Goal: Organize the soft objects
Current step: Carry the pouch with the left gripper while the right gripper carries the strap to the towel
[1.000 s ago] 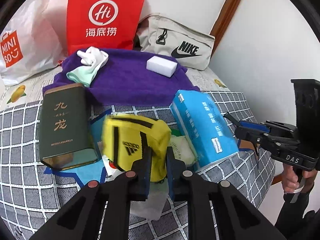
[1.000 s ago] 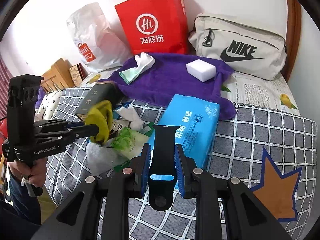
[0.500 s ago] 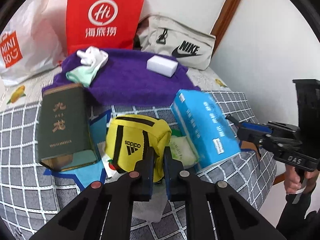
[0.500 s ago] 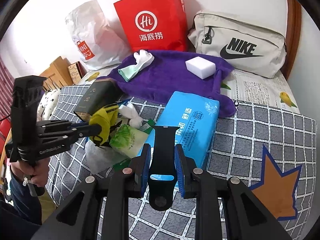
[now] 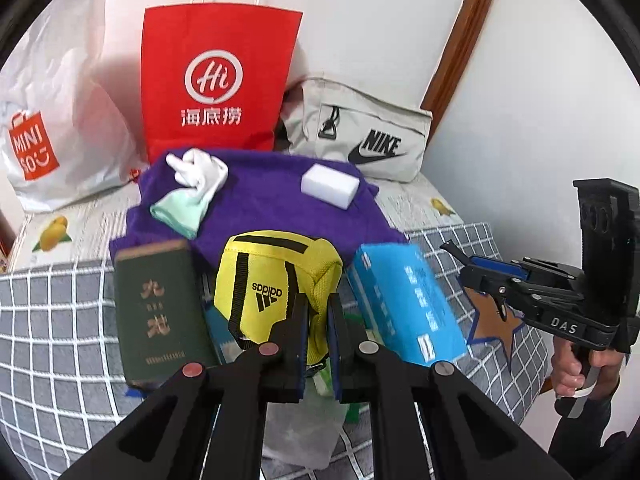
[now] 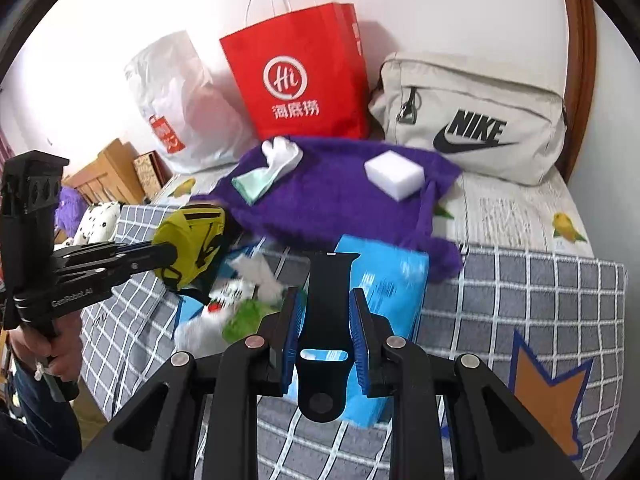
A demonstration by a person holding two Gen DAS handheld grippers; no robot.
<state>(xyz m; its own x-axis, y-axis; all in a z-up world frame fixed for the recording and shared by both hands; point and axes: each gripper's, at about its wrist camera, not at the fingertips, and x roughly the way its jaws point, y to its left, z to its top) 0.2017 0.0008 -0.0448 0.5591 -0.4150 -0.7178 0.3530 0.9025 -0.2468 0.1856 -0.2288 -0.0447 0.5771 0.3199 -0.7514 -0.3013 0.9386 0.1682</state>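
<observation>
My left gripper (image 5: 318, 312) is shut on the edge of a yellow Adidas pouch (image 5: 272, 280), which hangs lifted above the bed; the same pouch (image 6: 188, 240) shows at the left of the right wrist view. My right gripper (image 6: 324, 308) is shut on a black watch strap (image 6: 326, 320) that stands upright between its blue pads. Behind lies a purple towel (image 5: 280, 204) carrying white and mint socks (image 5: 192, 188) and a white sponge block (image 5: 330, 186). A blue tissue pack (image 5: 404, 304) and a dark green tin (image 5: 154, 312) rest on the grey checked blanket (image 5: 52, 320).
A red paper bag (image 5: 218, 76), a white Miniso bag (image 5: 48, 120) and a beige Nike bag (image 5: 360, 136) stand along the wall. Small packets and a crumpled plastic bag (image 6: 232, 308) lie below the pouch. A person's hand (image 6: 56, 356) holds the left tool; a wooden bedpost (image 5: 460, 40) rises right.
The left gripper closed tighter on the yellow pouch and lifted it off the pile. The right gripper rose a little, keeping the black strap.
</observation>
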